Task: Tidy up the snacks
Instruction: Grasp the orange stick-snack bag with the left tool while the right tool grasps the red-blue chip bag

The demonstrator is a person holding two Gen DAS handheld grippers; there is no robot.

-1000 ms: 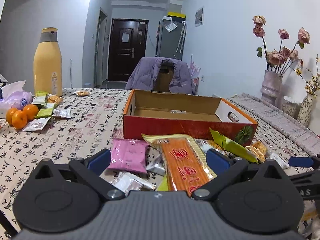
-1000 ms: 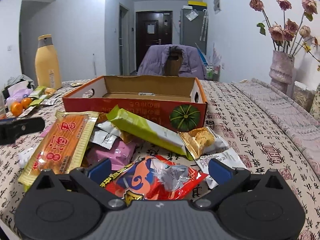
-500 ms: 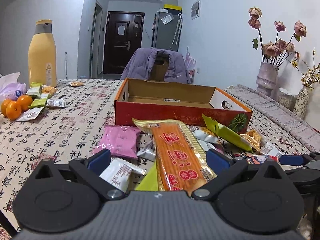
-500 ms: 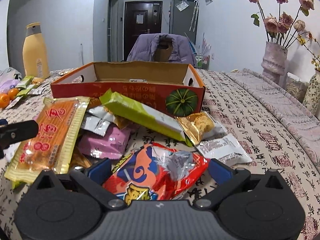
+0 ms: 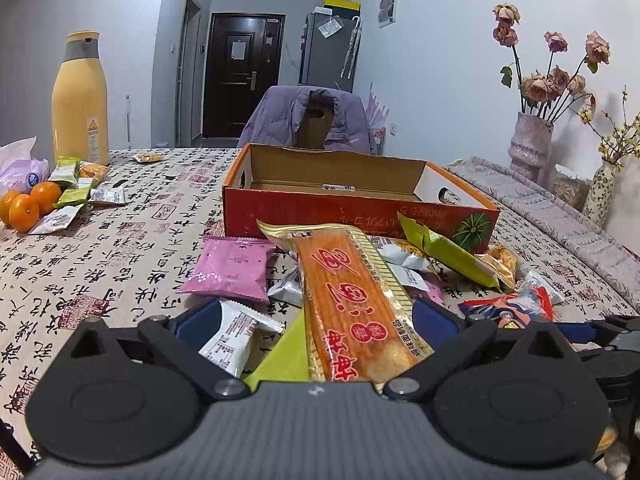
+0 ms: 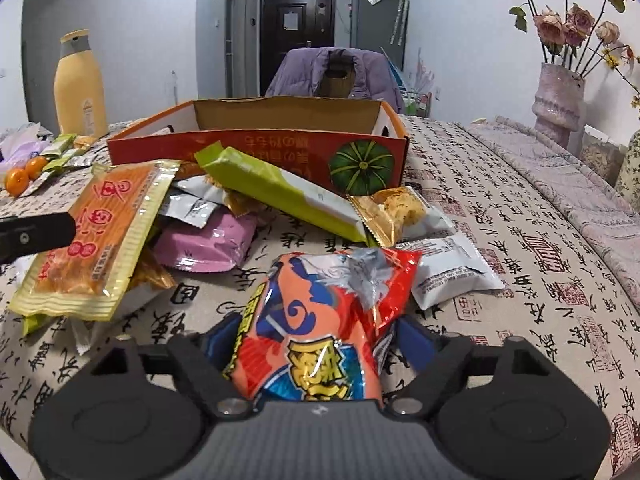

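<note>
Inside, the red box (image 5: 360, 210) shows bare cardboard.

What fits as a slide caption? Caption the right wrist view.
Right hand-held gripper straddles a red snack bag before the cardboard box.

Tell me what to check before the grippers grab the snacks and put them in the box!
1. Right hand-held gripper around the red snack bag: ok, a finger on each side.
2. Right grip closed firmly on that bag: cannot tell.
3. Left hand-held gripper around the long orange packet: ok, but still open.
4. Only one snack between the left fingers: not ok, a white packet and a green one lie there too.
5. Cardboard box open on top: ok.
6. Room inside the box: cannot tell, its floor is mostly hidden.
</note>
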